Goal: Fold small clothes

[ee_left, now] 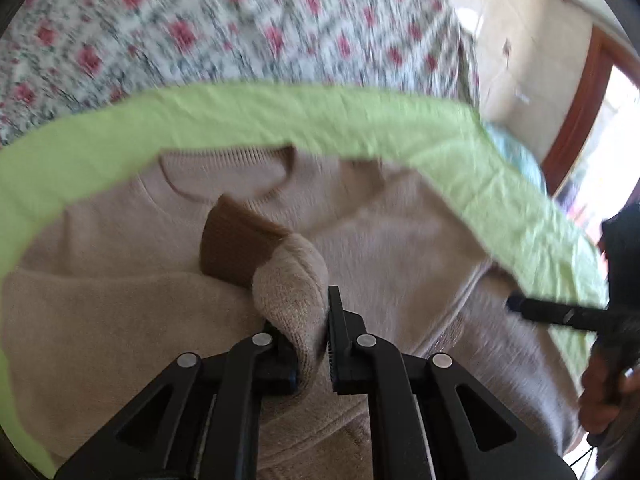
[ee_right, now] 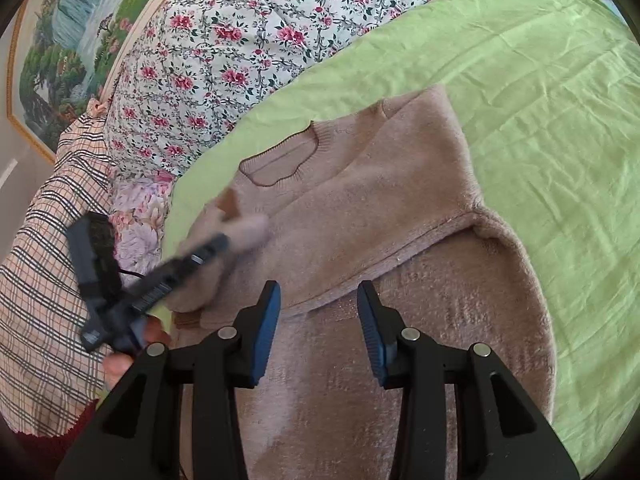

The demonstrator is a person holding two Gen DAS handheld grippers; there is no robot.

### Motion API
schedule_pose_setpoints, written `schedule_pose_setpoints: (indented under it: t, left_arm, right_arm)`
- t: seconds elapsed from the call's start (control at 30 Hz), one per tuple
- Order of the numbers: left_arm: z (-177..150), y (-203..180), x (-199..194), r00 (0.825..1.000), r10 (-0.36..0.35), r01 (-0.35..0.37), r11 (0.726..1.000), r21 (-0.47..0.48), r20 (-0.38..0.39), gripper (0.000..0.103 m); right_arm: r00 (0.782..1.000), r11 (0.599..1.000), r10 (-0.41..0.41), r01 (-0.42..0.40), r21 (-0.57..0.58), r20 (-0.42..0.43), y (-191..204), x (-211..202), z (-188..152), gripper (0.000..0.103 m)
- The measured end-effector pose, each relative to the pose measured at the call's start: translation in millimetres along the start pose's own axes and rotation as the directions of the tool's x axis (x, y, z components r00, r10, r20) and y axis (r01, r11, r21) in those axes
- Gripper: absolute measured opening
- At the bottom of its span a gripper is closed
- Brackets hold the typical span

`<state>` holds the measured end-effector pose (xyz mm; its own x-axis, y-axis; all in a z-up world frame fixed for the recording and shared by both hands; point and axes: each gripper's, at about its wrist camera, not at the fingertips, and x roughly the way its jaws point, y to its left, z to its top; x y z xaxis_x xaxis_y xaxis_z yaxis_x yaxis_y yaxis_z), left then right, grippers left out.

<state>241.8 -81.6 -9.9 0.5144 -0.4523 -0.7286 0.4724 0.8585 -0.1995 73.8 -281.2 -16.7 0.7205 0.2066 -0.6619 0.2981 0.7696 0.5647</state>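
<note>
Left gripper [ee_left: 310, 324] clamped on sweater [ee_right: 360, 208] sleeve [ee_left: 290, 280] (brown cuff [ee_left: 236, 244] leading), seemingly for folding inward; right gripper [ee_right: 318, 320] spread wide, empty.

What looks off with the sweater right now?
Nothing damaged. The beige sweater lies on the green sheet, one sleeve with a brown cuff pinched in the left claw. The right claw hangs open.
</note>
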Motion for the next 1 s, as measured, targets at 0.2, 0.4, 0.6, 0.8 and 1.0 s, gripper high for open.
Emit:
schedule_pose_setpoints:
  t: [0.2, 0.4, 0.6, 0.8, 1.0]
  left_arm:
    - [-29, 1, -22, 1.000, 0.021, -0.021, 1.000, 0.001, -0.020, 0.068]
    - [-69, 39, -78, 0.988, 0.154, -0.152, 0.985, -0.075, 0.014, 0.071]
    - [-96, 131, -92, 0.926, 0.363, -0.378, 0.884, -0.276, -0.107, 0.071]
    - [-91, 172, -78, 0.900, 0.408, -0.436, 0.826, -0.357, -0.157, 0.071]
    - [-91, 173, -73, 0.883, 0.449, -0.465, 0.796, -0.387, -0.138, 0.071]
  right_arm:
    - [0.999, 0.999, 0.034, -0.034, 0.002, -0.013, 10, 21, 17, 0.042]
    - [0.995, 0.995, 0.069, -0.074, -0.073, -0.069, 47, 68, 42, 0.042]
    - [0.988, 0.989, 0.056, -0.074, -0.124, -0.141, 74, 131, 61, 0.042]
    - [0.995, 0.984, 0.045, -0.060, -0.170, -0.087, 87, 133, 64, 0.008]
    - [0.970, 0.999, 0.051, -0.047, -0.022, 0.240, 33, 41, 59, 0.007]
